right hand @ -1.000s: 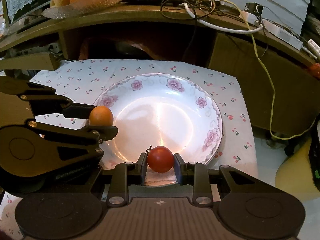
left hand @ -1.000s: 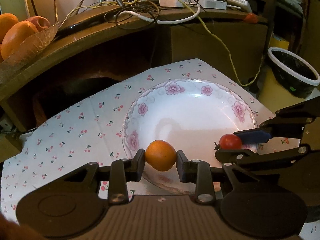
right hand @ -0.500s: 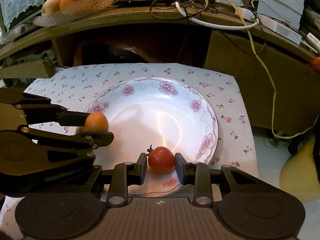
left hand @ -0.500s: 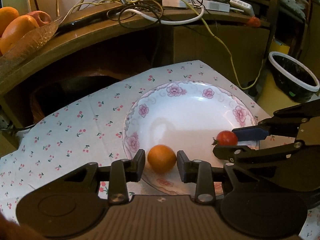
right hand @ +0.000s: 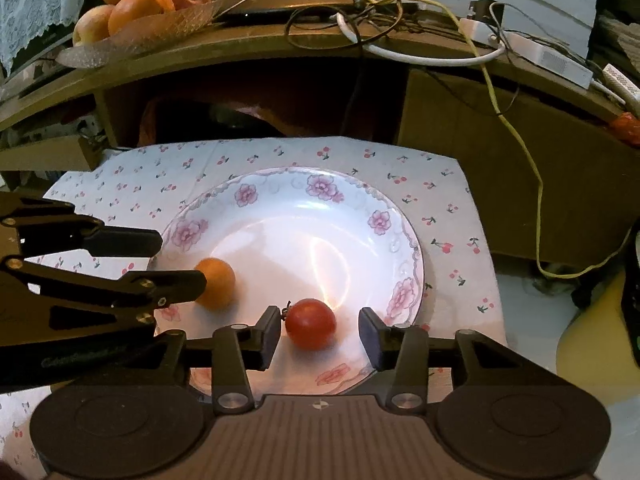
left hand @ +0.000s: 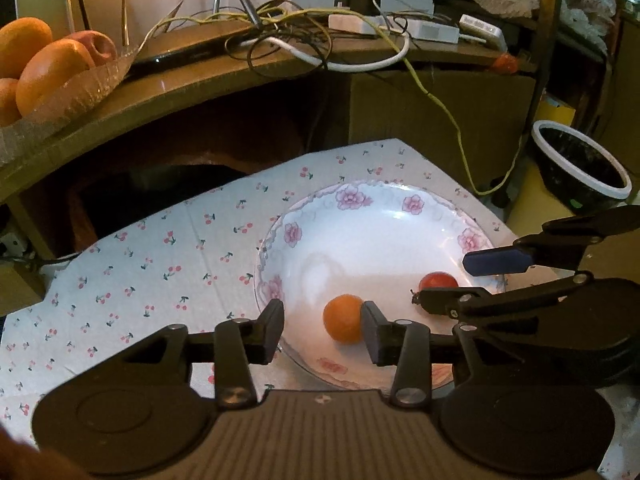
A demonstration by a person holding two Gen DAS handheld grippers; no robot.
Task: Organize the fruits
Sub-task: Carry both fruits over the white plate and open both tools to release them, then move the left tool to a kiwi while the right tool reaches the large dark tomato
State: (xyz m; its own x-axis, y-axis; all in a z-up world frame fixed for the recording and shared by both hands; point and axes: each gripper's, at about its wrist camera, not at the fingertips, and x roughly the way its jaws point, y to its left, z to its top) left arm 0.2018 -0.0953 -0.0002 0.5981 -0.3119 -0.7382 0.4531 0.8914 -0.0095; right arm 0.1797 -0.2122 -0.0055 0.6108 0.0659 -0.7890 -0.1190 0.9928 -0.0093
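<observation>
Two grippers sit low over the near rim of the plate (right hand: 404,224), and both are letting go. The right gripper (right hand: 319,330) has its jaws opening: the tomato (right hand: 310,323) lies on the plate between them, close to the left finger with its stem toward it, and a clear gap stands on its other side, so nothing pinches it. The left gripper (left hand: 322,328) is also opening; the orange (left hand: 343,319) rests on the plate between its fingers, hard against the right one or just touching it, well clear of the other.

Each fruit lies straight ahead of its own gripper, within the spread of the fingers, so a straight pull back along the fingers looks like the cleanest way out; a sideways move would likely knock a round fruit rolling. The orange is to the left of the tomato, near but apart.

Beyond the plate the cherry-print cloth (right hand: 280,156) runs to a wooden shelf (right hand: 280,48), where a glass bowl (right hand: 160,28) on the left holds more fruit, beside tangled cables (right hand: 360,12).
</observation>
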